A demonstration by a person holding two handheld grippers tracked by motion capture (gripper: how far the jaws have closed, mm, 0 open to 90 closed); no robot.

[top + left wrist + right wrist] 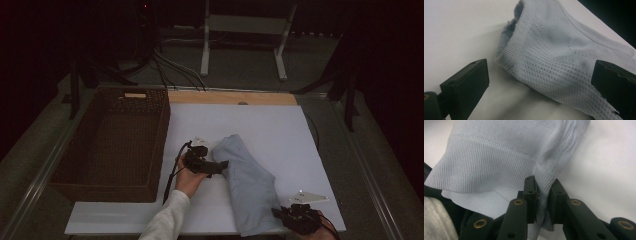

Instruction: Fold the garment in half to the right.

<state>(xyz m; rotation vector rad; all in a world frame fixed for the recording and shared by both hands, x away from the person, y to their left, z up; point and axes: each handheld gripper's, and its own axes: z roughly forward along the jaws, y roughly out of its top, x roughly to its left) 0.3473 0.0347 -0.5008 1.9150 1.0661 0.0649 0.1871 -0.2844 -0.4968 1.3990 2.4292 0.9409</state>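
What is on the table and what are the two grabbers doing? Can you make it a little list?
cloth: light blue knit garment, folded, lying on the white board
left gripper: open, jaws on either side of the garment's far end, not pinching
right gripper: shut on the garment's ribbed hem near the board's front edge
basket: brown wicker, left of the board

Black tongs (224, 165), white sleeve (167, 217)

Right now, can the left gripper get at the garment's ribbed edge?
Probably yes: the left gripper stands open right at the pale blue garment, its ribbed edge lying uncovered on the white board ahead.
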